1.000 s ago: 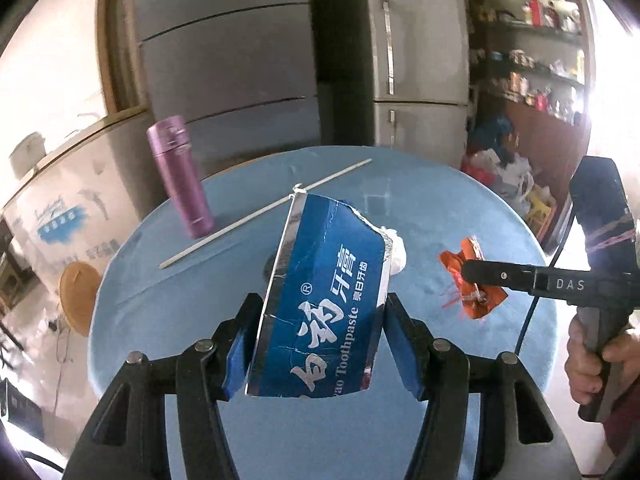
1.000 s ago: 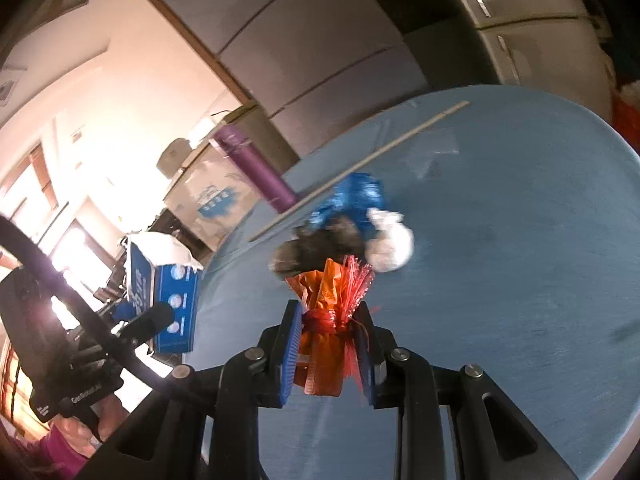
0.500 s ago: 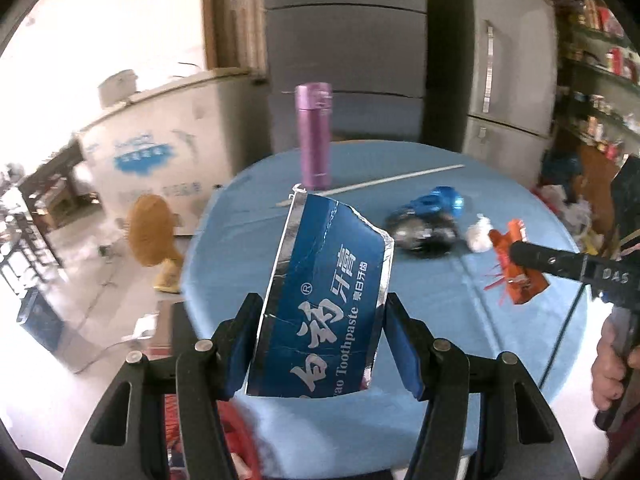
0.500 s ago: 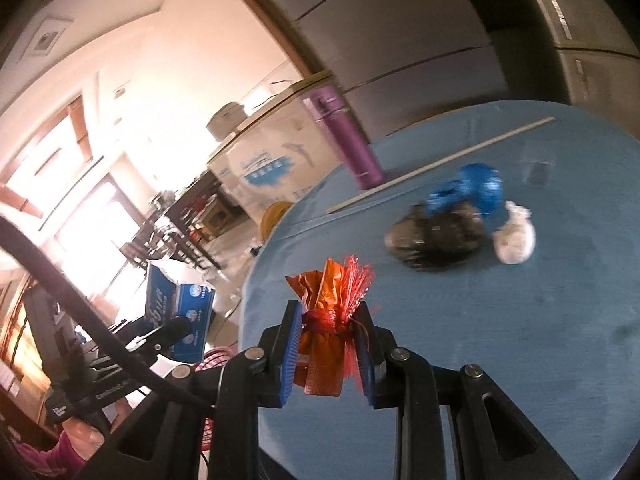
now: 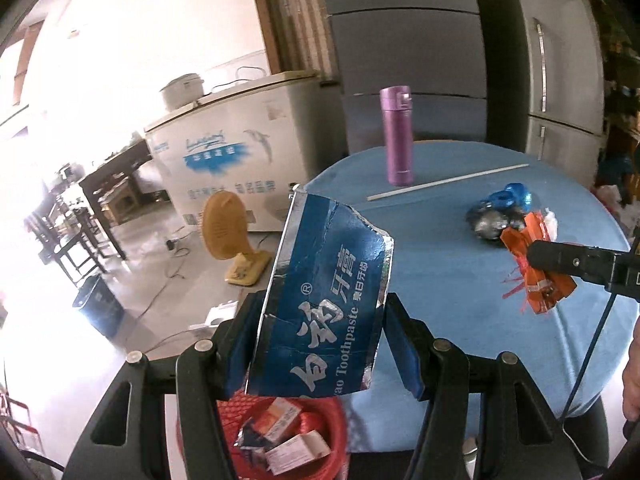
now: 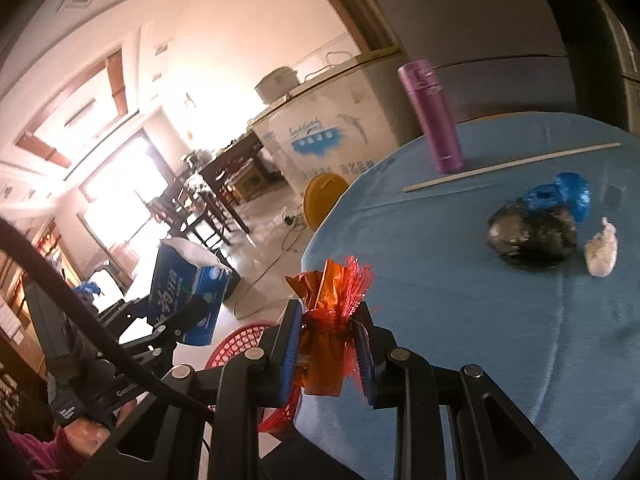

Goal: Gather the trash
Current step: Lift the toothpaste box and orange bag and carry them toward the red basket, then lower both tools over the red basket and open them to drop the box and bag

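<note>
My left gripper is shut on a torn blue toothpaste box and holds it above a red mesh trash basket on the floor by the table's left edge. The basket holds several small boxes. My right gripper is shut on an orange wrapper with red netting, held over the blue table's left edge, beside the basket. The right gripper and wrapper also show in the left wrist view. The box shows in the right wrist view.
On the table lie a black and blue crumpled bag, a white tissue wad, a long pale stick and an upright purple flask. A yellow fan, a white freezer and dark chairs stand on the floor left.
Both grippers moved left off the table's middle toward its left edge with their trash still held. The red basket has come into view below the left gripper.
</note>
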Motion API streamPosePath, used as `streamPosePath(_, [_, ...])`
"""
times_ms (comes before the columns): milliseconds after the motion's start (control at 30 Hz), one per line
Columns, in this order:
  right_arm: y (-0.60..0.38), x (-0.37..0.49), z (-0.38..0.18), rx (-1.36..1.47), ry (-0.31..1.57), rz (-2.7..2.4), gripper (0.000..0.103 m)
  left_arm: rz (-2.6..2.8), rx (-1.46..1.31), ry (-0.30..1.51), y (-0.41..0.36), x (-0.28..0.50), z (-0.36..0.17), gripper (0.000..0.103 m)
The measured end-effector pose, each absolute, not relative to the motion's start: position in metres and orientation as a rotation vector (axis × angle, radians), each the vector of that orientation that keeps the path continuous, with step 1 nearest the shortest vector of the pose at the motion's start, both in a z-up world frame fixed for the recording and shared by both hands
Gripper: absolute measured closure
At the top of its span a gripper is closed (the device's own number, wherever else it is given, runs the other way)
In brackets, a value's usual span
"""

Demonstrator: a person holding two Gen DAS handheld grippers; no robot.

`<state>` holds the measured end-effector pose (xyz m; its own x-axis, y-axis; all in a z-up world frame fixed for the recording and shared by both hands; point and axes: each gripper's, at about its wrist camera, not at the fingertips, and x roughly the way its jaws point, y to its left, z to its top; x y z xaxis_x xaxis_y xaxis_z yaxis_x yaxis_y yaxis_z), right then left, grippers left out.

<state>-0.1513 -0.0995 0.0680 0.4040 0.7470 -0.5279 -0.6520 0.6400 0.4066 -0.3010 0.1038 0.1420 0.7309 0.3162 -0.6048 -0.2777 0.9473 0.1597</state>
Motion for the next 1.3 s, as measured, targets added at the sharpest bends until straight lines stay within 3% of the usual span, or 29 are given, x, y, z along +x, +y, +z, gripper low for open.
streamPosePath(1300, [0.057, -0.171, 0.034, -0.029, 0.879, 1.097, 0.075, 0.515, -0.018, 0.835, 0.191, -0.34, 0.084, 0.04])
